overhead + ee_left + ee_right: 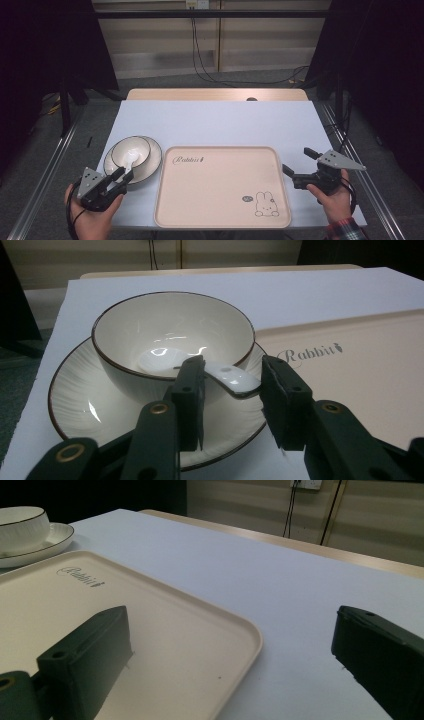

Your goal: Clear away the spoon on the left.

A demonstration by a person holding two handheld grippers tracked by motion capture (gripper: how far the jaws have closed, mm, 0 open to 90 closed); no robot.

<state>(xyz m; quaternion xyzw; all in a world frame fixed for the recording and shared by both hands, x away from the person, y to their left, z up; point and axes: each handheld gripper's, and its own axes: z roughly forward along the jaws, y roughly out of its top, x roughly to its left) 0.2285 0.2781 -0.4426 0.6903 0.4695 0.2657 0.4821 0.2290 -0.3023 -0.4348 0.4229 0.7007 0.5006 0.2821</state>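
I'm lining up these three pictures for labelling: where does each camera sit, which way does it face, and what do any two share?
High view: above the person's side, looking forward and down on the table; both hands and grippers show.
Left gripper view: rides the left gripper, facing the bowl on its plate; the spoon handle lies between the open jaws.
Right gripper view: rides the right gripper, looking across the tray; jaws wide open.
Shared: bowl, plate and tray appear in all three.

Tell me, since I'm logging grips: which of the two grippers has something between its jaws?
The left gripper: the white spoon handle, leaning out of the bowl, lies between its jaws. The right gripper stands open, nothing between.
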